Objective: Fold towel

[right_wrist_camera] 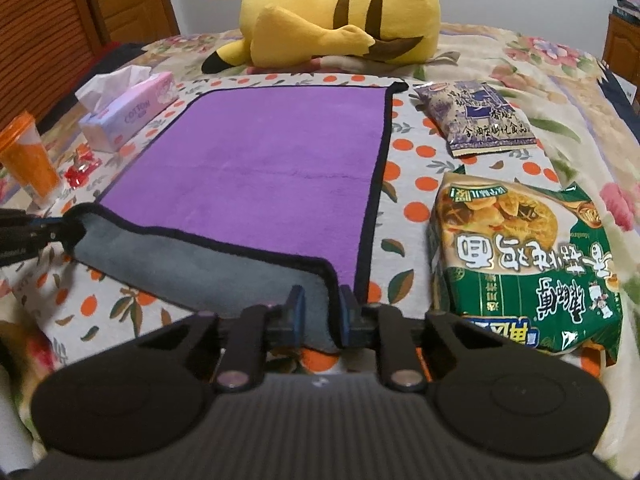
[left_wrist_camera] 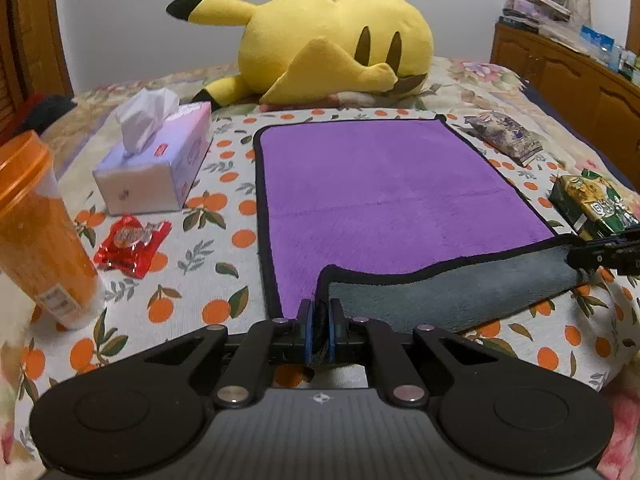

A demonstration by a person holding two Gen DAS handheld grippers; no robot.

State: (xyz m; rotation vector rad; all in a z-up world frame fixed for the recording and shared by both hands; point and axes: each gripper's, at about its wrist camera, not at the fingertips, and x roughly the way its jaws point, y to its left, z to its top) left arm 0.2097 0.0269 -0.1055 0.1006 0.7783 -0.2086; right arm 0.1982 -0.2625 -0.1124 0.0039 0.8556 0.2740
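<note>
A purple towel (left_wrist_camera: 384,184) with black trim and a grey underside lies flat on the orange-print cloth; it also shows in the right wrist view (right_wrist_camera: 260,176). Its near edge is lifted and turned over, grey side up. My left gripper (left_wrist_camera: 320,312) is shut on the towel's near left corner. My right gripper (right_wrist_camera: 322,300) is shut on the near right corner. Each gripper shows at the edge of the other's view, the right gripper (left_wrist_camera: 576,258) at far right and the left gripper (right_wrist_camera: 60,230) at far left, both pinching the towel edge.
A tissue box (left_wrist_camera: 156,160), a red candy packet (left_wrist_camera: 132,244) and an orange cup (left_wrist_camera: 40,236) lie left of the towel. A purple snack bag (right_wrist_camera: 476,116) and a green noodle pack (right_wrist_camera: 524,264) lie right. A yellow plush (left_wrist_camera: 328,44) lies beyond.
</note>
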